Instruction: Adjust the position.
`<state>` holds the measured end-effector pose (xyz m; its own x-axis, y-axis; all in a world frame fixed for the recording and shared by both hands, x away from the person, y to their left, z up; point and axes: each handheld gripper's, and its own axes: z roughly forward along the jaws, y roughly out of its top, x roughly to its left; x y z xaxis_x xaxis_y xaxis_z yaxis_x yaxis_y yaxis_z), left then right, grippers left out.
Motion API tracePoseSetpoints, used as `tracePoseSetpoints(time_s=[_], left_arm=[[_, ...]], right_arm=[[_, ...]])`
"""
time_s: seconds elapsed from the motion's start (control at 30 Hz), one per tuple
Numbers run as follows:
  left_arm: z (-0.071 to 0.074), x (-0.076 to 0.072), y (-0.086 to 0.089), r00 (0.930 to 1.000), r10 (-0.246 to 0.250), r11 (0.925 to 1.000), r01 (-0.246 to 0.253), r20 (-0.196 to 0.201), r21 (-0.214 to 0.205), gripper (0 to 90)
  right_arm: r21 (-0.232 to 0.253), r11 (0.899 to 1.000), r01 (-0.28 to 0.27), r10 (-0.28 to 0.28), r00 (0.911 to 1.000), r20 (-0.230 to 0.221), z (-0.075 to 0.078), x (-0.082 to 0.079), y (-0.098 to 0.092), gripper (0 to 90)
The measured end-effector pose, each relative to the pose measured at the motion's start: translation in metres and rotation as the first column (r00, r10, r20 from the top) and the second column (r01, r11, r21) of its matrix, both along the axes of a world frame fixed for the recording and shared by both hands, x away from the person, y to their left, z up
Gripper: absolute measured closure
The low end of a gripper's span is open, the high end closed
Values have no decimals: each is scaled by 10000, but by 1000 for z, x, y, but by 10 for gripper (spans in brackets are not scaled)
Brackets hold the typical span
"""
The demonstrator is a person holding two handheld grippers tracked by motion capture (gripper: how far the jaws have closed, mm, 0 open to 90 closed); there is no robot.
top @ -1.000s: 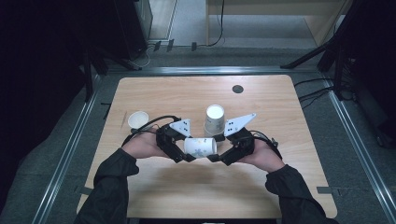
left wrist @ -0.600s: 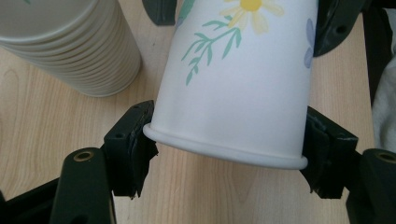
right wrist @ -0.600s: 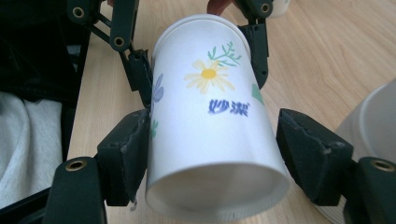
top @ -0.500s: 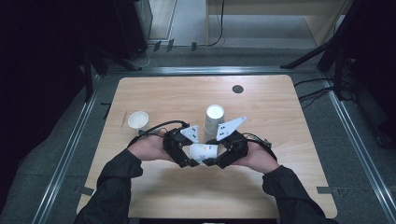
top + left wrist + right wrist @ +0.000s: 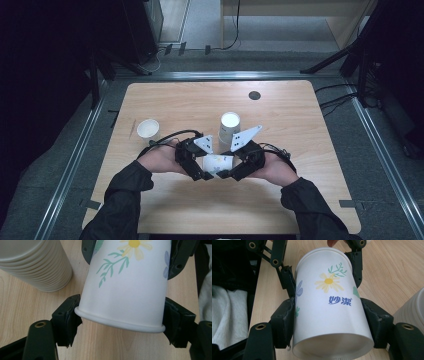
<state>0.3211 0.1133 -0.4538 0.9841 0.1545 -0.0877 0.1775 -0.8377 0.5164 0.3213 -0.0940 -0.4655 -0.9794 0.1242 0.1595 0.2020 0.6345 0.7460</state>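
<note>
Both tools grip one flowered paper cup (image 5: 218,162) lying sideways low over the worktop (image 5: 300,200): my right tool (image 5: 329,325) has just been closing on its base end, my left tool (image 5: 121,320) has just been opening, pads at its rim. At 12 o'clock stands a stack of cups (image 5: 229,126), at 10 o'clock another cup (image 5: 148,129). My hands converge, angled inward.

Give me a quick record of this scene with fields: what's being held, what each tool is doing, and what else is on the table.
Held item: flower-print paper cup, lying sideways above the table
Right tool: jaws have just been closing, pads pressed on the cup's base end
Left tool: jaws have just been opening, cup's rim between them; unclear if they grip
Behind: stack of cups, upright
Left side: single white cup, standing apart
</note>
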Motion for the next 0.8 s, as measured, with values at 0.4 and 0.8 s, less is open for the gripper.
tracePoseSetpoints(time_s=[0.4, 0.8], left_arm=[[6, 3, 18, 9988, 461, 9876, -481, -174, -1492, 163], [1, 1, 23, 9946, 702, 9539, -894, -768, -2863, 164]], right_arm=[[765, 9965, 340, -346, 9994, 58, 13, 4, -19, 341], [1063, 9942, 138, -139, 9999, 7, 17, 4, -20, 340]])
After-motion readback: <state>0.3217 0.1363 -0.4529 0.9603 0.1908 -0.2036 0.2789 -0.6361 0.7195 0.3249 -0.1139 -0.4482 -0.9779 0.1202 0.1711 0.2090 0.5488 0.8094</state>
